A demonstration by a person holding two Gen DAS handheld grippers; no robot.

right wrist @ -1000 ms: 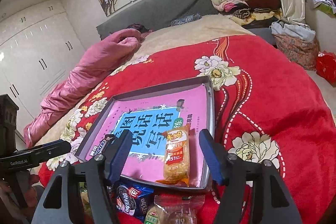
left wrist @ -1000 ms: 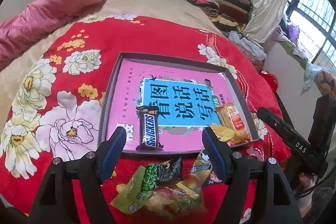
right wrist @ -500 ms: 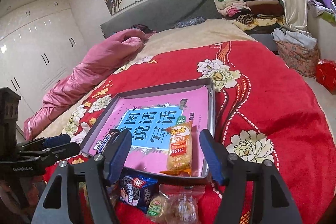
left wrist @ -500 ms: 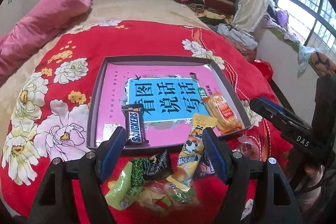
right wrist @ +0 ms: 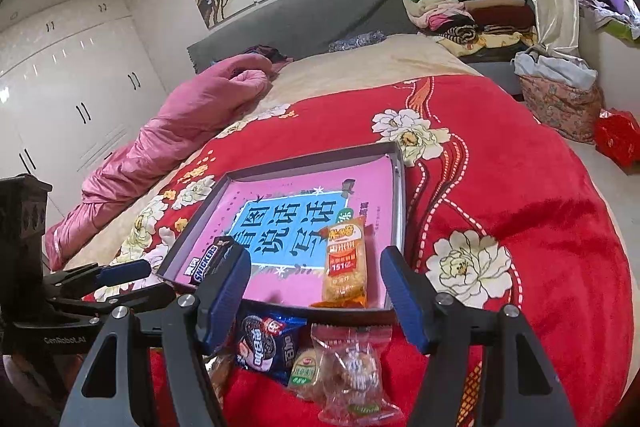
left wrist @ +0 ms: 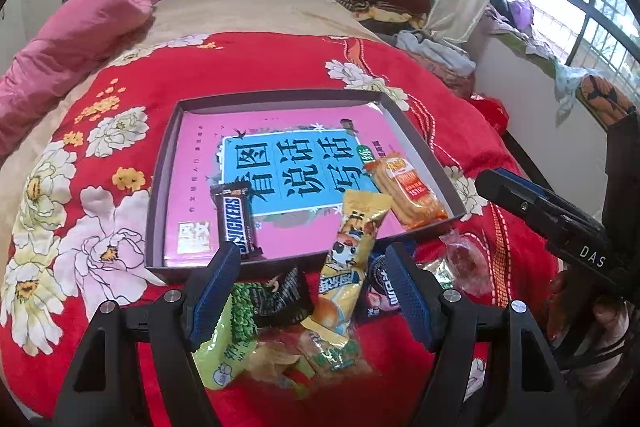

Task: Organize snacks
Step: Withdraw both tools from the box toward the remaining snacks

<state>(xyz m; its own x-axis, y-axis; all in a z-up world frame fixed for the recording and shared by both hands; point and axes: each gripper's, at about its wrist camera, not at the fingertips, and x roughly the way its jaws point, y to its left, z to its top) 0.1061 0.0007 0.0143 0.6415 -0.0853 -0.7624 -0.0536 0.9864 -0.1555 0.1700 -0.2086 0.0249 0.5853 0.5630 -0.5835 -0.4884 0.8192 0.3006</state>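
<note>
**A:** Snacks (left wrist: 280, 323) first — where are they against the tray (left wrist: 160, 187)?

**B:** I see most heaped on the red blanket (left wrist: 248, 63) just outside the tray's near wall. A Snickers bar (left wrist: 236, 221) lies inside at the near left, long axis running near to far. An orange cracker pack (left wrist: 408, 193) lies inside by the right wall, angled the same way. A yellow packet (left wrist: 352, 259) leans over the near wall, top end pointing into the tray.

**A:** And your grippers?

**B:** My left gripper (left wrist: 310, 287) hovers over the pile, aimed at the tray, jaws spread wide, holding nothing. My right gripper (right wrist: 314, 293) hangs near the tray's near right corner, above an Oreo pack (right wrist: 266, 343), jaws likewise wide apart.
</note>
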